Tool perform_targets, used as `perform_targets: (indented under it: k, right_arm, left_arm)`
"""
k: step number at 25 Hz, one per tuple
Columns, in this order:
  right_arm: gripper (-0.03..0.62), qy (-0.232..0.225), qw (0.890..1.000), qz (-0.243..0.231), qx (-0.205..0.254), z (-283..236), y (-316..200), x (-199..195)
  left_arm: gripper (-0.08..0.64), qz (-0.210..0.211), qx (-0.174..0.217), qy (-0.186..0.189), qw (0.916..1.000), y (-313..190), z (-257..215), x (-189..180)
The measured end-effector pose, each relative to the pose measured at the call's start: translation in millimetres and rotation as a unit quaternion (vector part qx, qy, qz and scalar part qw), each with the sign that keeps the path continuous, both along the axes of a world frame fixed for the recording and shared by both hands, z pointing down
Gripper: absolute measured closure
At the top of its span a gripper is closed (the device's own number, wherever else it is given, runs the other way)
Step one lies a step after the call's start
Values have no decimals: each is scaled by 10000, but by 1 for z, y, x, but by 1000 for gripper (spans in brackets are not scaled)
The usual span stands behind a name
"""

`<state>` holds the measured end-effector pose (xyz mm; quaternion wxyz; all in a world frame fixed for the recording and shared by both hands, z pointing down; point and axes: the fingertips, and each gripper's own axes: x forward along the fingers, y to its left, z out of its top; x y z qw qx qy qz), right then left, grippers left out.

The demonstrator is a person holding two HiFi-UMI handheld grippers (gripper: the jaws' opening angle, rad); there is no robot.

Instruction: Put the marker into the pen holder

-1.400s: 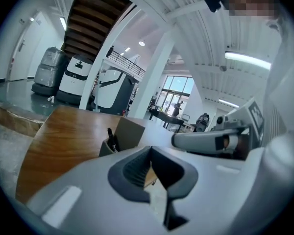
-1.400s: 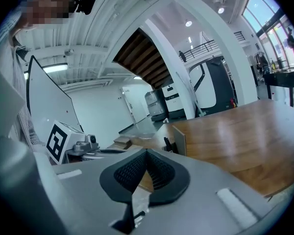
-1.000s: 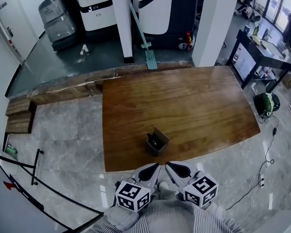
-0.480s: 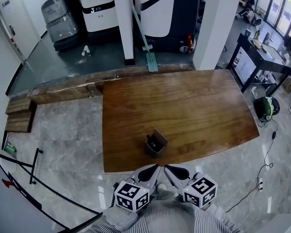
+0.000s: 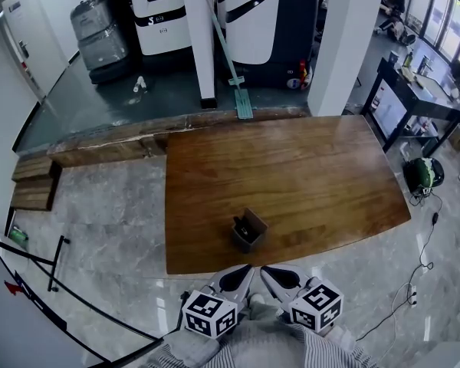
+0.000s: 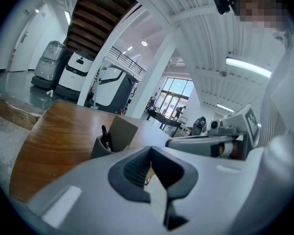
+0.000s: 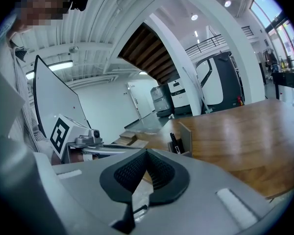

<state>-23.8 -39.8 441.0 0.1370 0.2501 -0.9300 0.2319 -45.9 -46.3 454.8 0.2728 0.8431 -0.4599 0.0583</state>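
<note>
A small dark pen holder (image 5: 248, 230) stands near the front edge of the wooden table (image 5: 307, 167). A black marker (image 6: 105, 137) stands upright inside it, also visible as the marker (image 7: 174, 142) in the right gripper view. My left gripper (image 5: 238, 276) and right gripper (image 5: 274, 276) are held side by side close to my body, short of the table's front edge. The jaws of both are closed together with nothing between them. The pen holder (image 6: 112, 138) lies ahead of both grippers, apart from them.
Grey marble floor (image 5: 100, 228) surrounds the table. Behind it stand a white pillar (image 5: 202, 37), a leaning mop (image 5: 230, 60) and large white machines (image 5: 157, 14). A dark desk (image 5: 418, 90) stands at the far right, with cables (image 5: 425, 236) on the floor.
The view has shifted slightly, so the table and holder sit a little lower in the picture. Both grippers stay shut and close to my body.
</note>
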Motion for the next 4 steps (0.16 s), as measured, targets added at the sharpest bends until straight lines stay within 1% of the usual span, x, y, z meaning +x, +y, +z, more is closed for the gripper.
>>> perform_targets:
  k: [4]
  right_arm:
    - [592,15,10000,-45,55,-1,2,-2]
  left_arm:
    - [552,0,27,-56,10000,1,-1,-1]
